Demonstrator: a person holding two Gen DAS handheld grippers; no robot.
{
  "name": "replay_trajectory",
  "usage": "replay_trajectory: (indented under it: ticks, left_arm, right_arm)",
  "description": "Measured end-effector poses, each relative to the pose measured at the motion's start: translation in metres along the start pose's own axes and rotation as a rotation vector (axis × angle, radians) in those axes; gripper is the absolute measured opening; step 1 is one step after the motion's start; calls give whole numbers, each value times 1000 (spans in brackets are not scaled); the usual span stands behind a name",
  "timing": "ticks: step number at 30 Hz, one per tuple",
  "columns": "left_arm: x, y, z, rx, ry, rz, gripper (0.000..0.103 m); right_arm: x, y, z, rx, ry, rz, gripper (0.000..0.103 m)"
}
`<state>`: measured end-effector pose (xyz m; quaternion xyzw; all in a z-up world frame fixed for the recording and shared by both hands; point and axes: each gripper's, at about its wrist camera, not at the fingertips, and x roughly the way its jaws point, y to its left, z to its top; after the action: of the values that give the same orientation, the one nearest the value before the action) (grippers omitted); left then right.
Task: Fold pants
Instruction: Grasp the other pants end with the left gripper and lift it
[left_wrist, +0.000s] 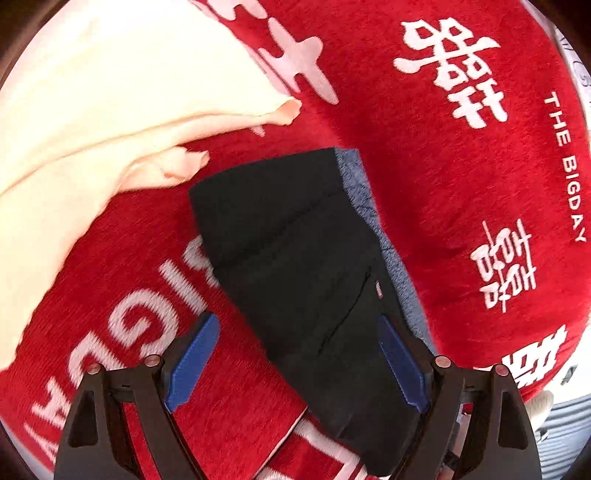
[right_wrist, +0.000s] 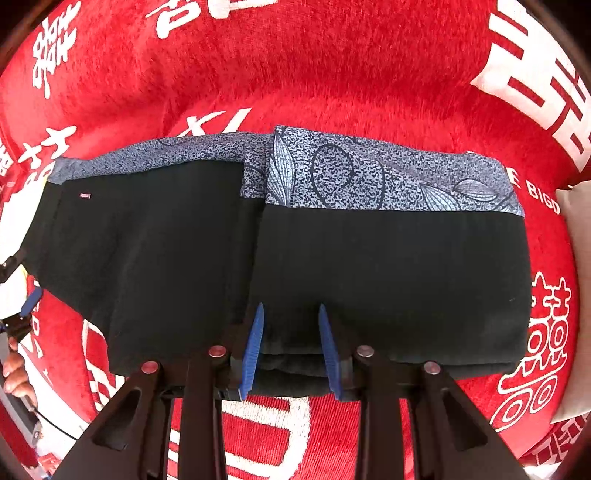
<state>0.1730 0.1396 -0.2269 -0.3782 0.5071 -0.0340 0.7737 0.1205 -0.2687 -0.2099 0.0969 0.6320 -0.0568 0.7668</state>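
Right claw (right_wrist: 290, 345): blue pads partly closed, straddling the near folded edge of the pants (right_wrist: 332, 258); whether they pinch the cloth I cannot tell
Left claw (left_wrist: 299, 365): spread wide, hanging over one end of the pants (left_wrist: 295, 258), gripping nothing
Pants: dark, with a blue patterned band (right_wrist: 388, 177) along the far side, lying folded in layers on the red blanket (right_wrist: 332, 74)
Handling: judged soft, limp and light; layers likely to slide apart or sag if lifted by one point
Where to hold: the thick folded edge, pinching all layers together, one claw toward each end
Nearby: cream cloth (left_wrist: 92, 92) lies just beside the pants; keep it clear of the pinch
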Motion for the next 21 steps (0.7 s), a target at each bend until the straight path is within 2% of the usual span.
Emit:
replay_trajectory:
  ticks: [9, 12, 14, 16, 17, 18, 19, 20, 21]
  left_arm:
    - [14, -19, 16, 41, 18, -124, 88]
    - [29, -17, 20, 34, 53, -88, 88]
    - [33, -18, 22, 22, 44, -81, 88]
    - [36, -25, 24, 26, 54, -41, 88]
    - [36, -29, 23, 33, 49, -12, 84]
    - [36, -33, 23, 49, 39, 28, 69]
    - [37, -38, 22, 74, 37, 77, 59]
    - [39, -41, 22, 105, 39, 129, 40]
    - [39, -44, 22, 133, 35, 162, 35]
  right_arm:
    - [-2, -1, -1, 6, -11, -15, 34]
    - [-2, -1, -2, 10, -14, -20, 34]
    - [-3, 0, -2, 12, -14, -20, 34]
    - [-3, -1, -1, 12, -13, -18, 34]
    - [-4, -1, -1, 13, -12, -16, 34]
    - [-5, -2, 0, 15, -10, -14, 34]
    - [-6, -2, 1, 14, -6, -16, 34]
    - [-7, -1, 3, 11, 0, -21, 35]
    - [-11, 2, 5, 3, 6, -36, 35]
